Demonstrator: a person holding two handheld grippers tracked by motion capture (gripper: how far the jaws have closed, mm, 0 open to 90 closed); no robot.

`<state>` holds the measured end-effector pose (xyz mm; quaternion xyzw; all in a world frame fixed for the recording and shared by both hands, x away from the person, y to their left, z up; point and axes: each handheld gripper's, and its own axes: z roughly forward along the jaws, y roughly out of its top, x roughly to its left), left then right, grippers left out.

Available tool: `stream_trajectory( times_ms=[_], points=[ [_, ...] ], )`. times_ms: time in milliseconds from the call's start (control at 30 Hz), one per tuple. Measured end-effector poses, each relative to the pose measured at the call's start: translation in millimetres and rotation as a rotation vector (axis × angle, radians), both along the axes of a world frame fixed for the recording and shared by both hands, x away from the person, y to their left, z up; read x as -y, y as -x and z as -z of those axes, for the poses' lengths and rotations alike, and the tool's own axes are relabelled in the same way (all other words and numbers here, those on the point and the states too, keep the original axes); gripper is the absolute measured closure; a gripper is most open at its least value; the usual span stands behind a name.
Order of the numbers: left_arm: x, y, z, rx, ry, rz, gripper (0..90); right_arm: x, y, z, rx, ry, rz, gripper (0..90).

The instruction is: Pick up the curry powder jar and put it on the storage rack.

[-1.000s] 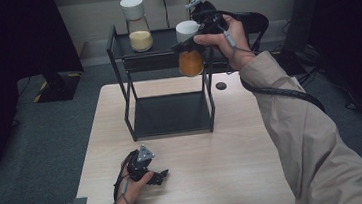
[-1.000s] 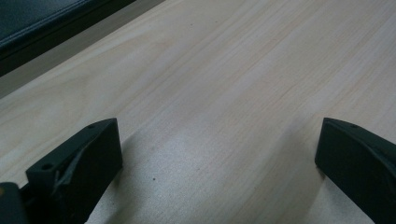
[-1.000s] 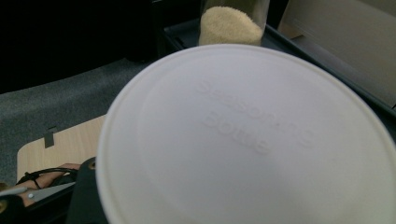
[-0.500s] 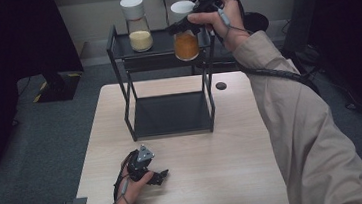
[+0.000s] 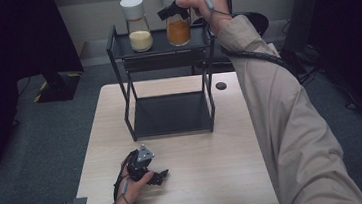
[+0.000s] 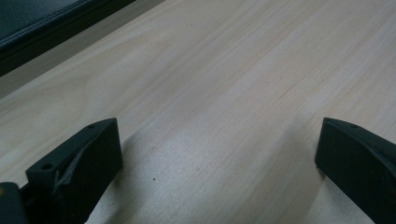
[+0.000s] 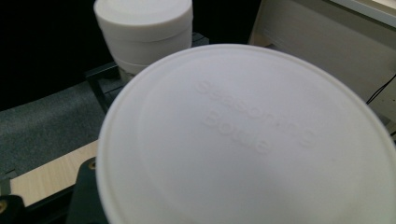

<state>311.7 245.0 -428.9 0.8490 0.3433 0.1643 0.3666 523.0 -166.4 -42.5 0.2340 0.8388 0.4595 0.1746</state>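
Observation:
My right gripper (image 5: 175, 8) is shut on the neck of a clear seasoning bottle (image 5: 178, 29) with orange contents and a white cap (image 7: 243, 140). The bottle stands upright over the right side of the black rack's top shelf (image 5: 161, 49). I cannot tell whether its base touches the shelf. On the left of the same shelf stands a second bottle (image 5: 138, 33) with pale yellow contents, and its white cap (image 7: 142, 23) shows behind the held one. My left gripper (image 5: 155, 176) lies on the table near the front edge. It is open with nothing between its fingers (image 6: 79, 163).
The two-tier black rack stands at the back middle of the light wooden table (image 5: 211, 179), and its lower shelf (image 5: 170, 114) is bare. A small black disc (image 5: 221, 85) lies right of the rack. The person's right sleeve (image 5: 281, 122) stretches along the table's right side.
The right hand has carried the orange bottle up and away from the rack's right front corner to over the top shelf. The left gripper has stayed put.

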Motion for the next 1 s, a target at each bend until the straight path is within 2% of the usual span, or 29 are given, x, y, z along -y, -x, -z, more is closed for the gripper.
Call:
stream_trajectory(
  times_ms=[300, 333, 700, 800, 900, 933, 1000],
  points=[
    [0.0, 0.0, 0.0, 0.000, 0.000, 0.000, 0.0, -8.7, -21.1, 17.1, -0.027, -0.011, 0.035, 36.1],
    [0.0, 0.0, 0.0, 0.000, 0.000, 0.000, 0.0, -6.5, -22.2, 19.2, -0.028, -0.027, 0.036, 36.0],
    [0.0, -0.1, 0.0, -0.001, 0.000, 0.000, 0.1, -3.5, -16.2, 27.8, 0.013, -0.039, 0.045, 35.3],
    [0.0, 0.0, 0.2, 0.000, 0.001, 0.000, 0.1, -4.0, -15.2, 28.2, 0.006, -0.043, 0.055, 31.4],
    [-0.3, -0.1, 0.2, 0.001, 0.001, 0.001, 0.1, -4.9, -12.8, 27.1, 0.003, -0.041, 0.072, 19.8],
    [-0.3, -0.1, 0.2, 0.001, 0.000, 0.001, 0.1, -4.9, -12.8, 27.1, 0.003, -0.041, 0.072, 19.8],
    [-0.3, -0.1, 0.1, 0.001, 0.000, 0.001, 0.0, -5.4, -6.7, 25.4, 0.013, -0.038, 0.095, 10.2]
  ],
)
